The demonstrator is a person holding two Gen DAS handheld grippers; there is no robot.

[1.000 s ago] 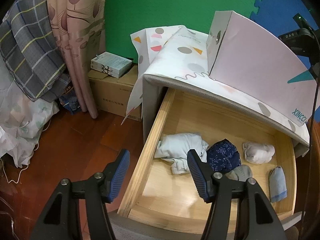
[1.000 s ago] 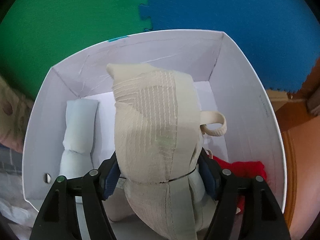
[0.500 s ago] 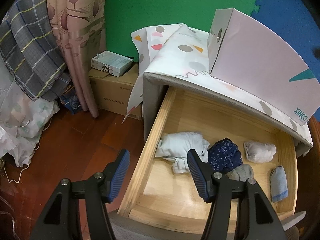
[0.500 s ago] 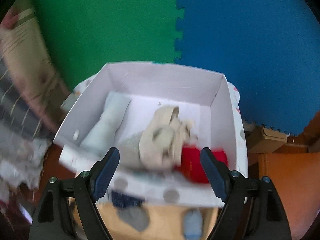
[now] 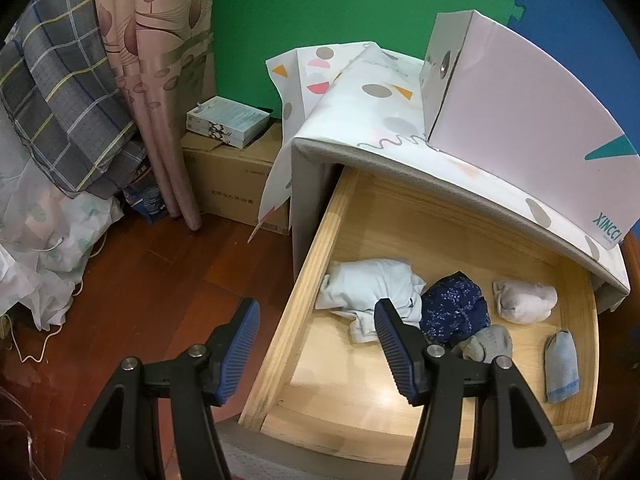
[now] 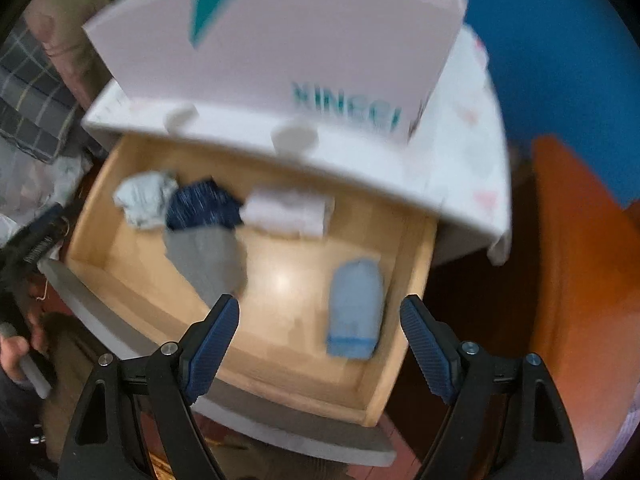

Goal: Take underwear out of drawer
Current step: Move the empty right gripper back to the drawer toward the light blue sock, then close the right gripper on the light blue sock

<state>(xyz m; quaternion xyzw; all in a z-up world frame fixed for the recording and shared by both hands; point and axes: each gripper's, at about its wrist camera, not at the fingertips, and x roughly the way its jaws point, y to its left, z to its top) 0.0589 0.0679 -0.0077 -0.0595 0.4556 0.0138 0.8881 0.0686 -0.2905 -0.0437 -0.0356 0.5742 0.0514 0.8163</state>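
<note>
The wooden drawer [image 5: 308,280] [image 6: 404,304] stands pulled open. In it lie several folded pieces: a pale blue-white one [image 5: 372,288] [image 6: 146,198], a dark navy one [image 5: 456,312] [image 6: 202,204], a white roll [image 5: 524,300] [image 6: 288,212], a grey one [image 5: 486,342] [image 6: 208,256] and a light blue one [image 5: 562,364] [image 6: 354,308]. My left gripper [image 5: 316,348] is open and empty above the drawer's left front corner. My right gripper [image 6: 320,344] is open and empty above the drawer's front, near the light blue piece. The right wrist view is blurred.
A white box marked XINCCI [image 5: 528,128] [image 6: 280,48] stands on the cabinet's patterned cloth top [image 5: 376,100]. A cardboard box [image 5: 236,184] with small packs, curtains [image 5: 152,60] and bedding [image 5: 52,80] stand left on the wooden floor [image 5: 160,280]. An orange surface [image 6: 580,260] is at right.
My right gripper let go of the beige underwear in the white box, opened, and swung back and down over the open drawer. My left gripper has hardly moved.
</note>
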